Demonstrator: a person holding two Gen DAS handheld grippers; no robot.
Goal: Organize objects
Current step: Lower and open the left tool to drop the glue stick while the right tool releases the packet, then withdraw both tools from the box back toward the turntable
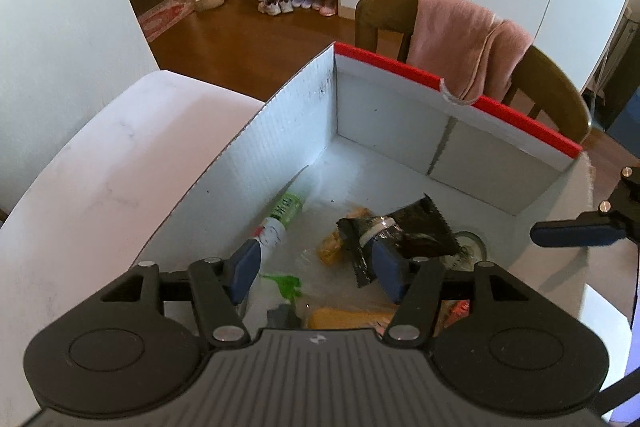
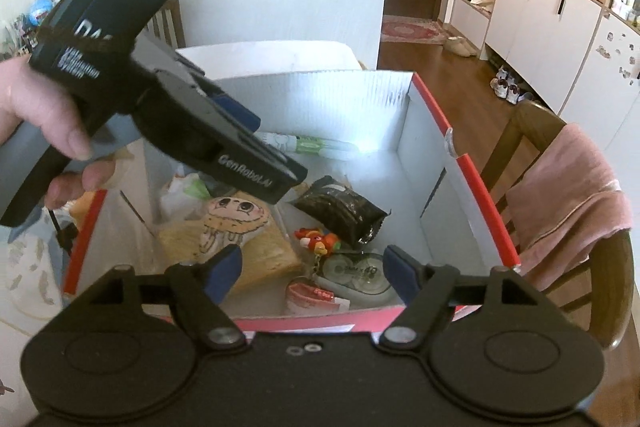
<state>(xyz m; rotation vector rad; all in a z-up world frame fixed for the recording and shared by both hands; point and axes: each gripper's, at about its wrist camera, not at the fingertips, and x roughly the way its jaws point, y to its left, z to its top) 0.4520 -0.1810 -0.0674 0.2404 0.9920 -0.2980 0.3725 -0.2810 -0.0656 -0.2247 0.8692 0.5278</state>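
A white cardboard box with a red rim [image 1: 452, 83] stands on the table. My left gripper [image 1: 316, 267] hangs over it, open, with nothing between its pads. Below it lie a green and white tube [image 1: 280, 219] and a black packet [image 1: 416, 231]. My right gripper [image 2: 312, 269] is open over the box's near edge [image 2: 304, 319], also with nothing in it. Under it I see a yellow pouch with a cartoon figure [image 2: 240, 231], the black packet [image 2: 340, 209], a red toy keychain [image 2: 320, 241], a clear tape dispenser [image 2: 360, 275] and a small red and white pack [image 2: 316, 297].
A hand [image 2: 40, 115] holds the left gripper's black body [image 2: 168, 107] across the upper left of the right wrist view. A wooden chair [image 1: 384, 19] with a pink towel [image 1: 464, 39] stands behind the box. The white table [image 1: 100, 163] stretches to the left. Cabinets line the far wall.
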